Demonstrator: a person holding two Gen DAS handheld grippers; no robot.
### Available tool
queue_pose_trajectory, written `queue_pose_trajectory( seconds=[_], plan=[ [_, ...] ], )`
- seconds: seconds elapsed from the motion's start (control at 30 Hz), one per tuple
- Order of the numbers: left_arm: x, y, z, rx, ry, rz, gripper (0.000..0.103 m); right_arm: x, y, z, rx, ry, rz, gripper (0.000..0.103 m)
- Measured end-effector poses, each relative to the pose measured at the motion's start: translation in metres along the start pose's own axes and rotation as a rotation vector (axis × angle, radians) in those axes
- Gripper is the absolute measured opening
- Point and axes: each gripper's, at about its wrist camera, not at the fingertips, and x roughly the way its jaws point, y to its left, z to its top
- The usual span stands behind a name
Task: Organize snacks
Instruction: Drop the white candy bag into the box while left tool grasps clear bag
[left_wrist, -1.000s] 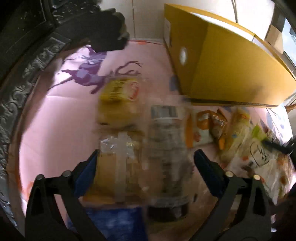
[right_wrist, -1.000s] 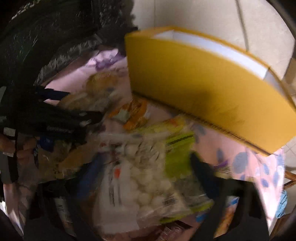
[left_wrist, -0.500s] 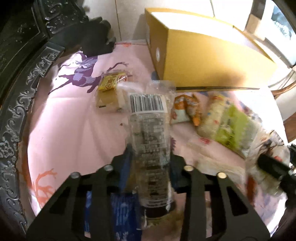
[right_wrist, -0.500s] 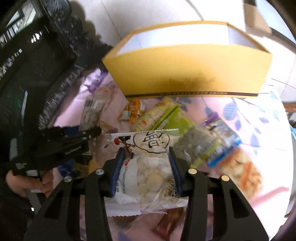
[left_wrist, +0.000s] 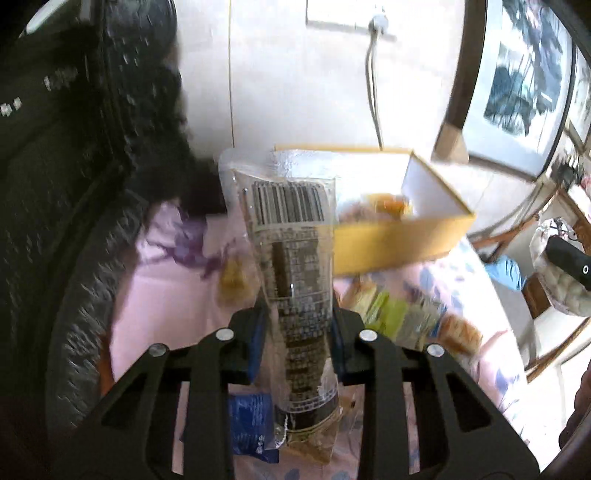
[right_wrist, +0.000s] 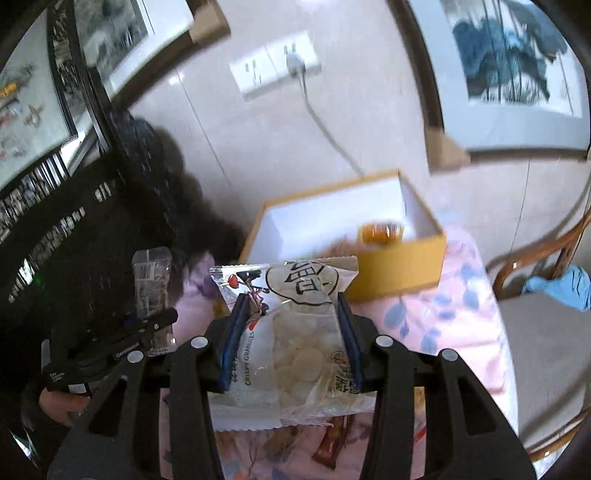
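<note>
Lifted well clear of the desk (left_wrist: 159, 295) since a second ago, both packets, with the open yellow box (left_wrist: 406, 240) now lower in view and its white inside showing. Ahead and below: loose snack packs (left_wrist: 399, 314) scattered on the pink floral cloth, a blue packet (left_wrist: 247, 424) underneath, dark carved furniture (left_wrist: 74, 184) at left, a wicker chair (right_wrist: 535, 258) at right. Clamped narrow in the left hand-held gripper (left_wrist: 295, 328): clear barcode packet (left_wrist: 291, 266), long axis running up and away from the fingers, barcode end farthest. Clamped wider in the right hand-held gripper (right_wrist: 291, 332): crispy granules bag (right_wrist: 291, 332), top seal pointing toward the box, bottom edge hanging below the fingers.
</note>
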Motion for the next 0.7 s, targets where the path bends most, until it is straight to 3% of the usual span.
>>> queue_pose_trajectory(
  seconds=[0.17,0.27,0.43,0.63,0.67,0.7],
  plan=[
    [-0.009,-0.004,0.047,0.016,-0.099,0.001,0.029,0.003,-0.009,0.041,-0.027,-0.091,-0.026,0.046],
    [0.007,-0.008,0.080,0.008,-0.122,0.007,0.029,0.030,-0.021,0.067,-0.062,-0.103,-0.050,0.046],
    [0.052,-0.022,0.125,0.043,-0.122,0.005,0.029,0.088,-0.048,0.100,-0.080,-0.097,-0.093,0.046],
    [0.112,-0.041,0.143,0.090,-0.080,0.007,0.029,0.149,-0.077,0.110,-0.050,-0.058,-0.126,0.047],
    [0.123,-0.043,0.143,0.094,-0.068,0.008,0.031,0.158,-0.080,0.111,-0.049,-0.055,-0.136,0.048],
    [0.128,-0.043,0.142,0.088,-0.061,0.015,0.057,0.168,-0.083,0.112,-0.051,-0.038,-0.144,0.053]
  ],
)
